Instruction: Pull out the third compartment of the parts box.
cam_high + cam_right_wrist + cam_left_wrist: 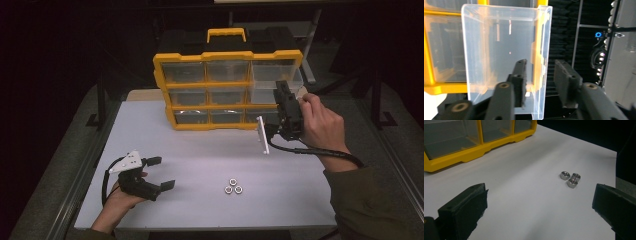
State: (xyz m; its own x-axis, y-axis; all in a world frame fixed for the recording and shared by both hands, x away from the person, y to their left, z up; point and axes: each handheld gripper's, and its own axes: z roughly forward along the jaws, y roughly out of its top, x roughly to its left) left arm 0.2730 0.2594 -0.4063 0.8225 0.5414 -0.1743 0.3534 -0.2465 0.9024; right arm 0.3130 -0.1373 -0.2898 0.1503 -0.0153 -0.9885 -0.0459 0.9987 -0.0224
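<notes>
1. The right gripper (539, 82) straddles one wall of the clear drawer (499, 50), jaws slack, at the yellow cabinet's (227, 57) right end.
2. The left gripper (161, 172) rests wide open near three nuts (233, 187).

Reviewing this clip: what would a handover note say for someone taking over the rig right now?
Left hand-held gripper: open, holding nothing, low over the near-left of the table.
Right hand-held gripper: open, its jaws either side of the clear drawer front wall, not pressing it.
Things: three nuts lie together on the table; the yellow organizer stands at the back.
Done: the top-right drawer is pulled part way out.
Left: probably put the nuts into the drawer, then push it shut.
</notes>
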